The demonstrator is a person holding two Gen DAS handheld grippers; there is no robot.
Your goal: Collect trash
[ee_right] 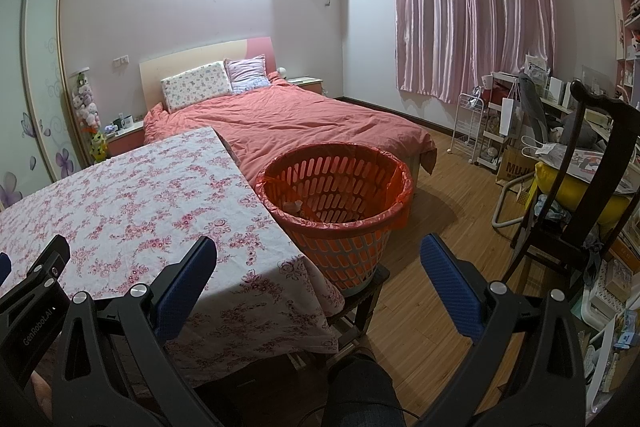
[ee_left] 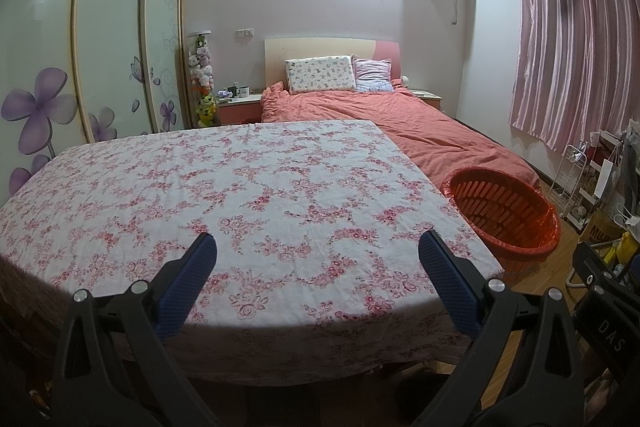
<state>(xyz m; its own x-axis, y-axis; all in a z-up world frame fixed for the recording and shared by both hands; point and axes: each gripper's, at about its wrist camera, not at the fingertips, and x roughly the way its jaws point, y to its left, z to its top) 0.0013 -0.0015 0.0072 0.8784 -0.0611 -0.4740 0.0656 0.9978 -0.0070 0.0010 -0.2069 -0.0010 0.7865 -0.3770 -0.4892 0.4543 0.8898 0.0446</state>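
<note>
An orange slotted basket (ee_right: 340,187) lined with a red bag stands on a low stool at the right edge of the table; it also shows in the left wrist view (ee_left: 504,211). A small pale scrap (ee_right: 294,206) lies inside it. The table, under a floral cloth (ee_left: 240,195), shows no loose trash. My left gripper (ee_left: 318,247) is open and empty above the table's near edge. My right gripper (ee_right: 318,251) is open and empty, just in front of the basket, over the table's right corner (ee_right: 296,267). The left gripper's body (ee_right: 36,291) shows at the right wrist view's left edge.
A bed with a salmon quilt (ee_right: 300,119) lies beyond the table. A dark wooden chair (ee_right: 592,179) with a yellow cushion and cluttered shelves and bags (ee_right: 516,131) stand at the right. A wardrobe (ee_left: 112,39) is at the left. Wood floor (ee_right: 440,227) runs between basket and chair.
</note>
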